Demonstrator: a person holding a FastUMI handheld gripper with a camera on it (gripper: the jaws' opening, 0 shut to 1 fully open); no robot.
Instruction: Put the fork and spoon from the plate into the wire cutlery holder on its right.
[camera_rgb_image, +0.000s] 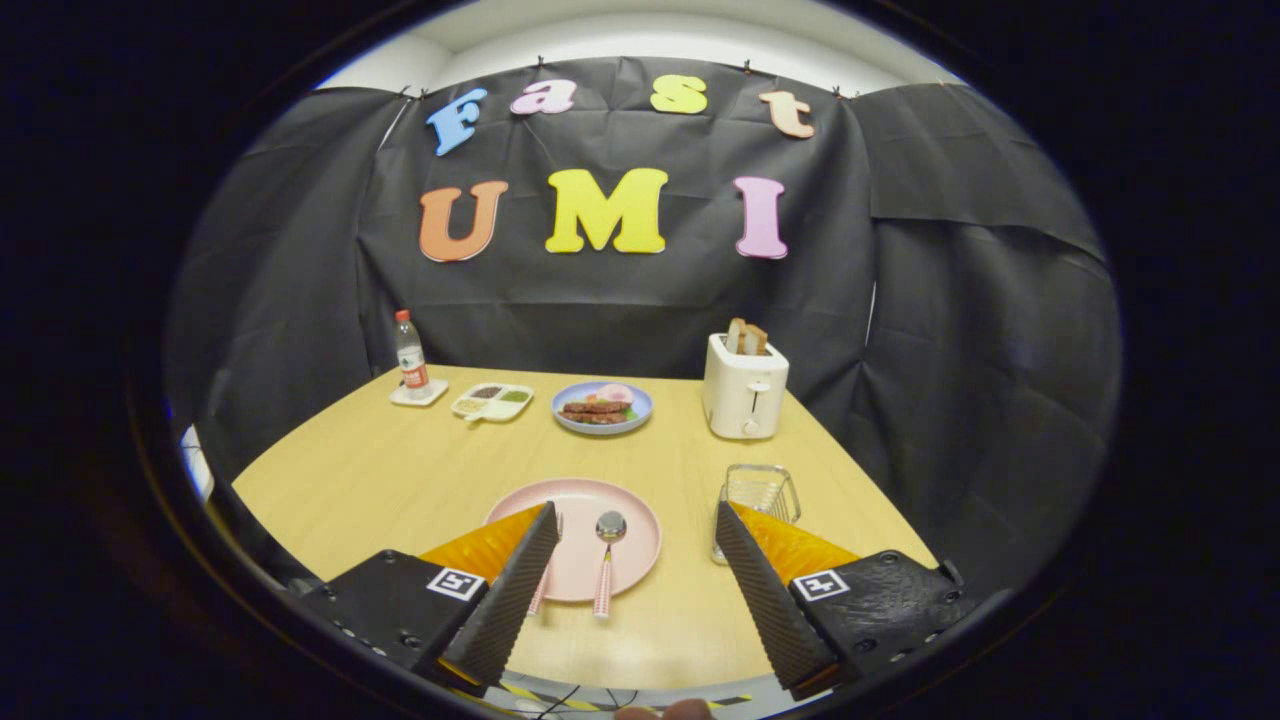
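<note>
A pink plate (630, 500) lies on the wooden table just ahead of my fingers. On it rests a spoon (608, 555) with a metal bowl and a pink-and-white handle that reaches over the plate's near rim. A fork (545, 580) with a pink handle lies left of the spoon, partly hidden behind my left finger (515, 590). The wire cutlery holder (762, 492) stands to the right of the plate, just beyond my right finger (760, 590). My gripper (636, 525) is open, above the table's near side, with nothing between its fingers.
At the back of the table (400, 470) stand a white toaster (744, 388) with bread slices, a blue plate of food (602, 407), a white divided dish (492, 401) and a water bottle (410, 355) on a coaster. The table's front edge lies just below my fingers.
</note>
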